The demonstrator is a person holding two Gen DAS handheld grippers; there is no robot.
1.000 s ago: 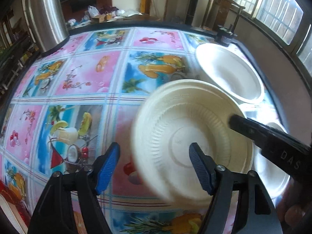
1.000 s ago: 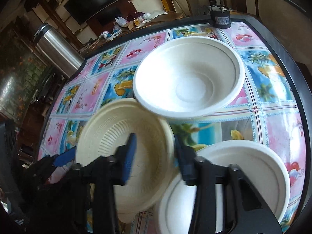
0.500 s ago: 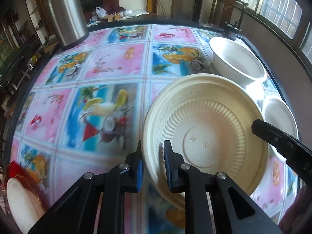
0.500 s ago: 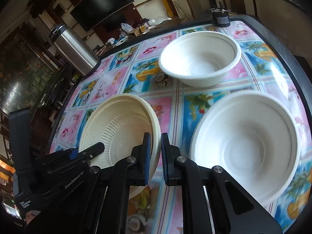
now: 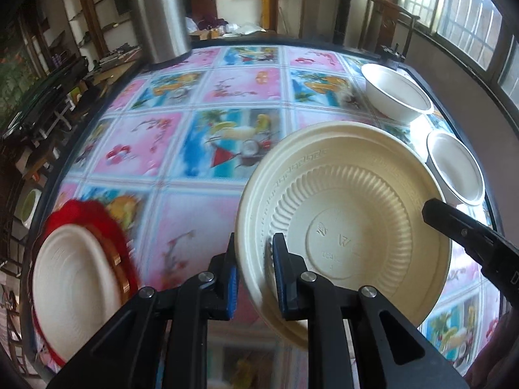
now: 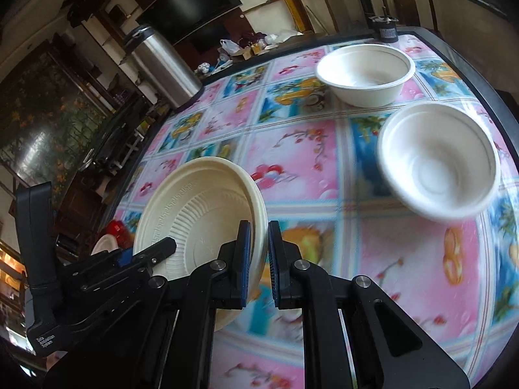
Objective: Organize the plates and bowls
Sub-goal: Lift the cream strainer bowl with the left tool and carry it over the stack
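Note:
A cream ribbed plate [image 5: 350, 227] is held tilted above the table by both grippers. My left gripper [image 5: 254, 259] is shut on its near left rim. My right gripper [image 6: 259, 246] is shut on its right rim; the plate also shows in the right wrist view [image 6: 201, 214]. Two white bowls stand at the table's right side: a far one [image 5: 394, 94] [image 6: 365, 71] and a nearer one [image 5: 454, 165] [image 6: 438, 159]. Another cream plate [image 5: 68, 278] lies on a red mat [image 5: 97, 217] at the near left edge.
The table carries a glossy cloth [image 5: 181, 149] with pink and blue fruit pictures. A tall steel canister [image 5: 160, 16] stands at the far left corner. A small black device [image 6: 387, 29] sits at the far right corner. A wall and windows run along the right.
Both grippers have carried the cream plate leftward and away from the bowls. The plate on the red mat has come further into the left wrist view.

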